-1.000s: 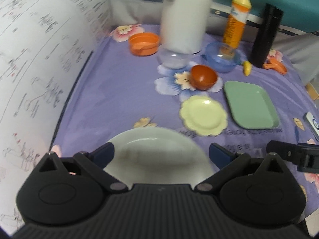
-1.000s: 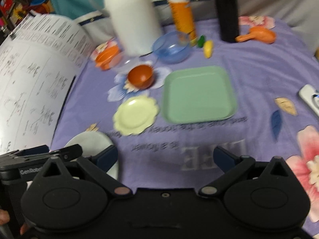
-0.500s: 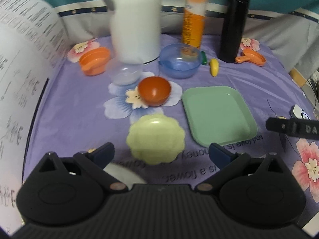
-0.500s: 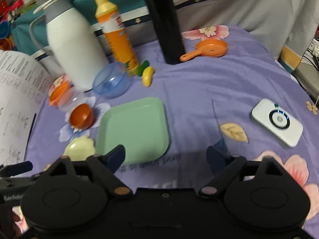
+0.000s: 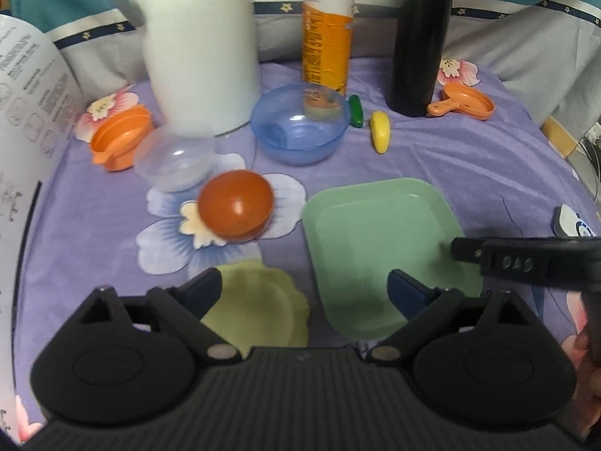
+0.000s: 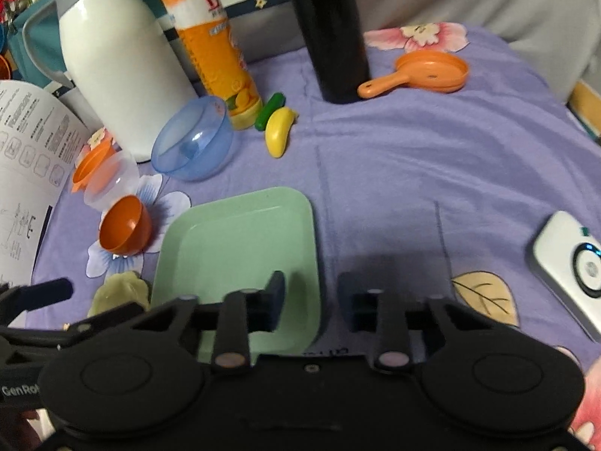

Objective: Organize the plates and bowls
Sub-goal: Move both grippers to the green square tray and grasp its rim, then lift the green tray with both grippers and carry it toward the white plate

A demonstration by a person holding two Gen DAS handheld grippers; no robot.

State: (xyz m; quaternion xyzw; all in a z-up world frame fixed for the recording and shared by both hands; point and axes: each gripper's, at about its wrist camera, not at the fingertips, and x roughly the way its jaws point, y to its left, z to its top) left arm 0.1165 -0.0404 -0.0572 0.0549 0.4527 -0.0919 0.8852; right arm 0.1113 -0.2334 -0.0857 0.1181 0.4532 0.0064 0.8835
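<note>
A green square plate lies on the purple cloth, with a pale yellow scalloped plate to its left. Behind them sit an orange-brown bowl, a clear bowl, a blue bowl and an orange cup. My left gripper is open and empty, above the near edges of both plates. My right gripper has its jaws partly closed astride the green plate's near right edge, not touching it.
A white thermos, an orange bottle and a black flask stand at the back. Toy banana, toy pan and a white device lie right. A printed sheet curls at left.
Both grippers moved forward toward the green plate. The white plate has left the left wrist view. The right jaws have narrowed around the plate's edge.
</note>
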